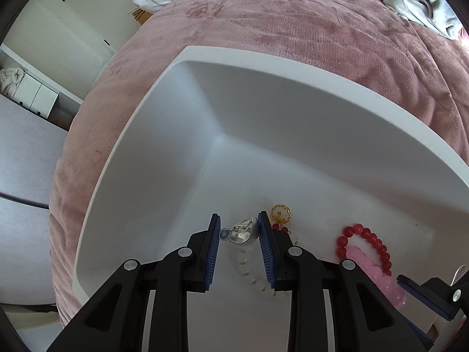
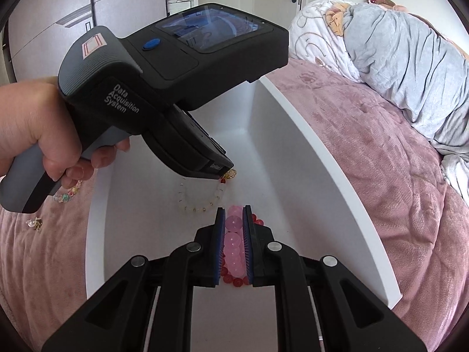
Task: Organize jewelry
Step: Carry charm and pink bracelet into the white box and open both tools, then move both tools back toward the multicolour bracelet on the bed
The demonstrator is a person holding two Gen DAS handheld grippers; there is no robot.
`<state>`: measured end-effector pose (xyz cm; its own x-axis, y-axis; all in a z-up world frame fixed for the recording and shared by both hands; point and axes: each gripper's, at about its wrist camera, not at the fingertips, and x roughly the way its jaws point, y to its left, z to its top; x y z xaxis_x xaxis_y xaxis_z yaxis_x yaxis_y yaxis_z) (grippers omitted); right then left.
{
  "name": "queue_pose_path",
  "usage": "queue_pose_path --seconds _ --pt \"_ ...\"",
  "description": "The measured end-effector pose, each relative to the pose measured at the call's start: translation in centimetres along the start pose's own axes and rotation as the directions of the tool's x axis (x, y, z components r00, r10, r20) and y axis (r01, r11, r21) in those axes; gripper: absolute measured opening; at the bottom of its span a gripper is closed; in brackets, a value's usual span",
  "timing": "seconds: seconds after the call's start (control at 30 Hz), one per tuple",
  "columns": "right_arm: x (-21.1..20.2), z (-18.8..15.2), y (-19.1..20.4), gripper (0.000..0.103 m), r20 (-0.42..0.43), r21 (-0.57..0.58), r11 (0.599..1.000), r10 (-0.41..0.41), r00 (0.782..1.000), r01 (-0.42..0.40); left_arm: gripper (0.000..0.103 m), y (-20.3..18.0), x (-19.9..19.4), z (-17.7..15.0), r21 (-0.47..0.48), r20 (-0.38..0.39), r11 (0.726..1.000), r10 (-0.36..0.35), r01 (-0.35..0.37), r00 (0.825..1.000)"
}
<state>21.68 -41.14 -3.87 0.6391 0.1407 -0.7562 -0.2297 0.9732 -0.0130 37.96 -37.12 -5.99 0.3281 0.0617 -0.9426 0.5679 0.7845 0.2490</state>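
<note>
A white tray (image 1: 187,123) lies on the pink bedspread. In the left wrist view my left gripper (image 1: 239,226) is open over the tray floor, with a clear silver earring (image 1: 241,232) between its fingertips, above a white bead bracelet (image 1: 249,272) with a gold charm (image 1: 280,212). A red bead bracelet (image 1: 366,234) lies to the right, a pink bead bracelet (image 1: 378,275) on it. In the right wrist view my right gripper (image 2: 233,214) is shut on the pink bead bracelet (image 2: 233,243), over the red bracelet (image 2: 234,280). The white bracelet (image 2: 196,205) lies beyond.
On the bedspread left of the tray lie a multicoloured bead bracelet (image 2: 69,193) and a small clear earring (image 2: 34,223). A grey blanket (image 2: 410,67) and a white pillow (image 2: 316,29) are heaped at the far side. Wardrobes stand beyond the bed.
</note>
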Motion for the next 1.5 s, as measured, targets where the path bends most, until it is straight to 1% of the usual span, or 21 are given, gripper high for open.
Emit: queue_pose_path --seconds 0.07,0.1,0.13,0.2,0.3,0.4,0.47,0.53,0.6,0.67,0.73,0.87,0.93,0.97,1.03,1.1,1.17,1.23,1.4,1.43,1.5 --pt "-0.1 0.1 -0.3 0.016 0.008 0.007 1.0 -0.011 1.0 0.011 0.039 -0.1 0.0 0.1 0.0 0.001 1.0 0.002 -0.002 1.0" --pt "-0.1 0.1 -0.4 0.023 0.009 0.01 1.0 -0.012 1.0 0.012 0.045 -0.1 -0.1 0.1 0.0 0.006 1.0 0.002 -0.002 1.0" --pt "-0.2 0.1 -0.6 0.033 0.011 0.013 1.0 -0.018 1.0 0.018 0.049 -0.1 -0.3 0.1 -0.002 0.014 1.0 -0.001 0.001 1.0" --pt "-0.4 0.2 -0.8 0.044 0.023 0.022 0.999 -0.028 0.999 0.027 0.054 -0.1 -0.8 0.0 -0.001 0.037 1.0 -0.003 0.003 0.999" --pt "-1.0 0.4 -1.0 0.046 0.042 0.036 0.999 -0.027 0.999 0.025 0.056 -0.2 -1.9 -0.2 0.001 0.084 1.0 0.004 -0.005 0.996" --pt "-1.7 0.7 -1.1 0.051 0.061 0.042 0.999 -0.033 0.998 0.03 0.066 0.2 -3.4 -0.4 -0.004 0.151 1.0 0.005 -0.005 0.989" --pt "-2.3 1.0 -1.0 0.052 0.075 0.047 0.999 -0.027 0.997 0.023 0.07 0.7 -4.9 -0.8 0.0 0.203 1.0 -0.004 0.005 0.979" --pt "-2.9 1.2 -0.7 0.067 0.091 0.043 0.999 -0.036 0.995 0.032 0.071 1.2 -6.5 -1.2 0.006 0.25 1.0 -0.005 0.004 0.968" --pt "-3.4 1.5 -0.2 0.068 0.102 0.031 0.999 -0.045 0.994 0.042 0.072 2.1 -8.1 -1.7 -0.002 0.297 1.0 -0.004 0.005 0.955" --pt "-4.1 1.8 0.2 0.069 0.119 0.023 0.999 -0.048 0.992 0.046 0.075 3.2 -10.0 -2.6 -0.026 0.355 1.0 -0.003 0.013 0.935" --pt "-4.8 2.1 0.8 0.073 0.14 0.015 0.999 -0.052 0.989 0.05 0.078 4.5 -11.8 -3.7 -0.055 0.416 0.998 0.004 0.021 0.909" --pt "-6.6 2.7 2.1 0.076 0.193 0.011 0.999 -0.036 0.981 0.035 0.081 8.1 -15.4 -6.9 -0.138 0.525 0.99 0.042 0.036 0.85" --pt "-7.4 3.1 2.9 0.078 0.217 0.005 0.999 -0.032 0.976 0.032 0.081 10.0 -16.9 -8.8 -0.192 0.551 0.979 0.054 0.063 0.833" --pt "-7.8 3.4 3.4 0.079 0.224 -0.001 0.999 -0.035 0.974 0.036 0.081 11.0 -17.4 -9.7 -0.215 0.557 0.973 0.053 0.082 0.829" --pt "-8.3 3.8 4.6 0.089 0.234 -0.022 0.998 -0.044 0.971 0.051 0.082 12.7 -18.3 -11.7 -0.26 0.563 0.961 0.071 0.095 0.823" --pt "-8.7 4.1 5.9 0.09 0.246 -0.046 0.997 -0.051 0.968 0.064 0.084 14.1 -19.1 -13.9 -0.287 0.572 0.952 0.082 0.105 0.816" --pt "-9.0 4.3 7.1 0.094 0.25 -0.06 0.996 -0.055 0.967 0.072 0.086 15.4 -19.8 -15.9 -0.307 0.58 0.947 0.106 0.096 0.808" --pt "-9.2 4.5 8.2 0.096 0.255 -0.074 0.996 -0.038 0.966 0.058 0.091 16.7 -20.3 -17.9 -0.334 0.586 0.938 0.13 0.092 0.8" --pt "-9.8 5.0 10.9 0.098 0.283 -0.098 0.995 0.023 0.959 0.005 0.092 19.2 -20.5 -22.9 -0.379 0.589 0.924 0.194 0.056 0.784" --pt "-9.8 5.1 11.4 0.098 0.286 -0.1 0.995 0.04 0.957 -0.011 0.092 19.6 -20.4 -24.0 -0.393 0.585 0.919 0.214 0.042 0.782" --pt "-9.5 5.5 12.4 0.098 0.286 -0.098 0.995 0.063 0.956 -0.036 0.092 20.3 -19.9 -25.9 -0.412 0.575 0.911 0.229 0.036 0.785"
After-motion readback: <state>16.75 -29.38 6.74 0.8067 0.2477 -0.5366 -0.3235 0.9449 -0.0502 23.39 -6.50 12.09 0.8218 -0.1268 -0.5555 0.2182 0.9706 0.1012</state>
